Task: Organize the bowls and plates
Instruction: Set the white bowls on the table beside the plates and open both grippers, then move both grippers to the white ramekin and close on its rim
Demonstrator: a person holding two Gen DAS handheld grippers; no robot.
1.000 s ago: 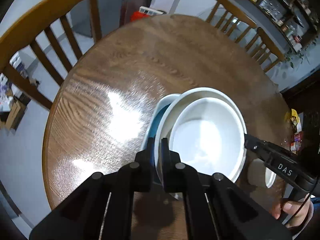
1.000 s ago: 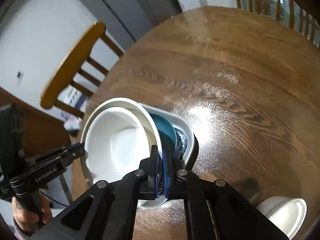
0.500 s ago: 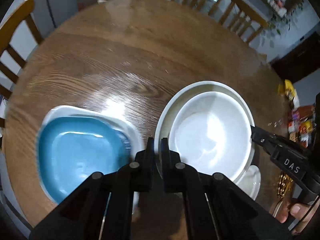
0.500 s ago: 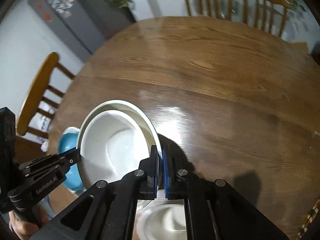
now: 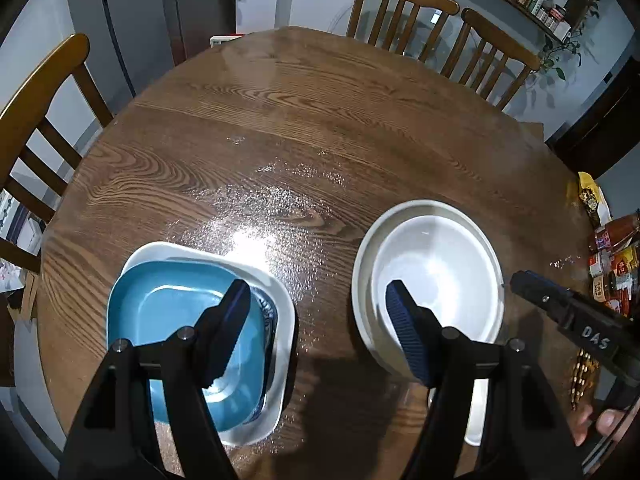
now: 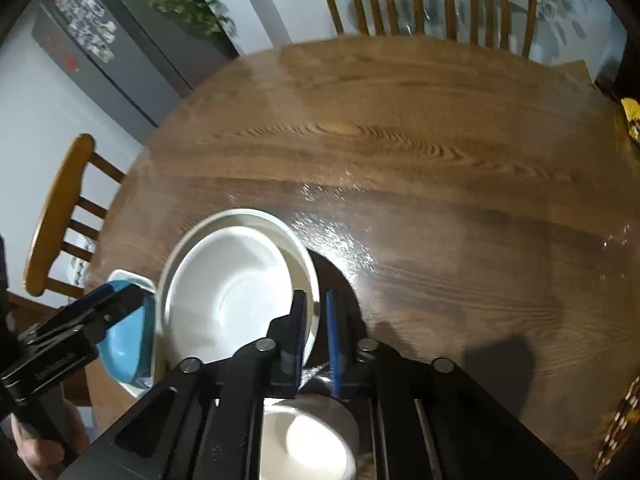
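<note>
Left hand-held gripper [image 5: 316, 320] hangs over the near part of the counter [image 5: 320, 120] with its two fingers spread wide and nothing between them. Half a second ago it was clamped on the left rim of the white bowls; that rim is now let go. The white bowls [image 5: 432, 276] — a smaller one nested in a wider one — sit on the wood just ahead of its right finger, and the blue square plate [image 5: 176, 312], stacked on a white square plate [image 5: 280, 300], lies under its left finger.

The right hand-held gripper [image 6: 316, 324] has its fingers close together either side of the nested bowls' right rim [image 6: 240, 280]; whether the pads still press on it I cannot tell. A small white bowl [image 6: 304, 444] sits directly beneath this gripper, near the counter's edge.

Ahead of both grippers the wood is bare out to the far edge, where wooden chairs [image 5: 404, 8] stand.
</note>
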